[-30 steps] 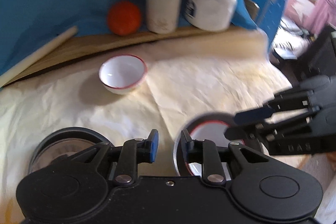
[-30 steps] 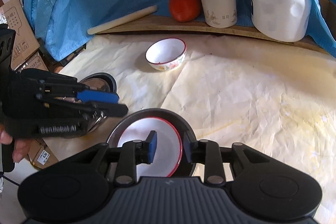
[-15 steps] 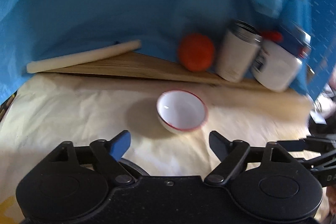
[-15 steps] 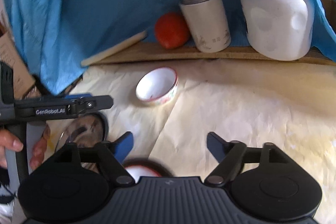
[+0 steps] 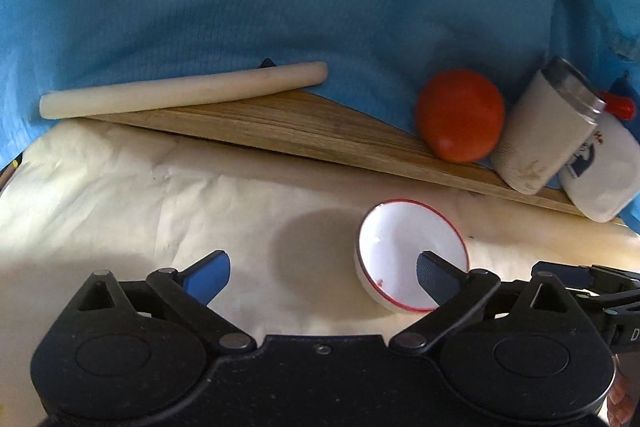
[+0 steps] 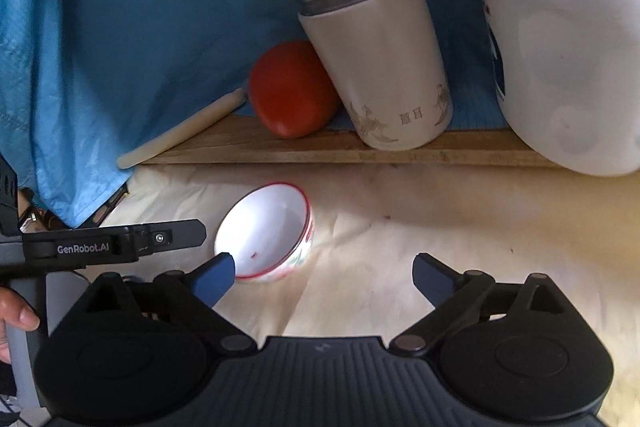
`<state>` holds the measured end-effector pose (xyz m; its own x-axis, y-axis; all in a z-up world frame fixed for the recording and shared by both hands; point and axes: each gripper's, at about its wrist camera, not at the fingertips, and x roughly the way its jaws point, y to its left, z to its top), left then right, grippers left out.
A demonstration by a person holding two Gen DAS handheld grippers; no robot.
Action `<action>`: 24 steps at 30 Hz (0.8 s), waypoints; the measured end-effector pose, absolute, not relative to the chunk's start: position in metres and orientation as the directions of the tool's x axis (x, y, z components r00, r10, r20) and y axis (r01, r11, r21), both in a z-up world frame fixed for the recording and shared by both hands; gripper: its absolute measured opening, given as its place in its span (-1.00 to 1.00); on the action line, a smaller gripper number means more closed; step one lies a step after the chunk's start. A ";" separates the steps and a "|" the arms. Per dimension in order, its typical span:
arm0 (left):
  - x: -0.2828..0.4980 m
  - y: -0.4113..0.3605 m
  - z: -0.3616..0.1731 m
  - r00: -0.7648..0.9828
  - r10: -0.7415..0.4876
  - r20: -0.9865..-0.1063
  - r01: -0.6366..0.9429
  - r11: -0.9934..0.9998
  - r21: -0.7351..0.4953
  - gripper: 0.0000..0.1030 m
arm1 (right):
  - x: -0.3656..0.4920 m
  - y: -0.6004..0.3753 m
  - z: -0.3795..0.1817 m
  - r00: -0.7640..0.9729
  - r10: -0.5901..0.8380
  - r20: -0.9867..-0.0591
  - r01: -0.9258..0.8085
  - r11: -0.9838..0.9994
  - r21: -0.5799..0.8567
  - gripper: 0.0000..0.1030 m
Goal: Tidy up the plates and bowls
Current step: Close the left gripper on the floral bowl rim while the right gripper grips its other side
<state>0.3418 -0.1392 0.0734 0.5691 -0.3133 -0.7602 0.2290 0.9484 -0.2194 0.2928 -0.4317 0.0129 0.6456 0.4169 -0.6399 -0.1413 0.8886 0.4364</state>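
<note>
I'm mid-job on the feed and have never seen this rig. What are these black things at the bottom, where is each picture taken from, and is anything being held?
No robot here: a person holds two hand-held tongs, each carrying a fisheye camera that looks along its fingers. One picture comes from the left tongs, the other from the right tongs. Both sets of tongs are spread open and hold nothing. On the cream paper stands a white bowl with a red rim, empty. Behind it, on a wooden board, are a rolling pin, a tomato, a steel-rimmed tumbler and a white jug.
</note>
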 end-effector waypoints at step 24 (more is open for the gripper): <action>0.360 -0.150 0.051 0.553 -0.293 -0.780 0.236 0.953 -0.191 0.98 | 0.306 -0.422 -0.001 0.670 0.385 -0.634 -0.161 0.910 0.383 0.99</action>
<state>0.3600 -0.1500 0.0511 0.5529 -0.2930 -0.7800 0.2360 0.9529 -0.1906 0.3064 -0.4225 -0.0012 0.6703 0.3853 -0.6342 -0.1610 0.9098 0.3826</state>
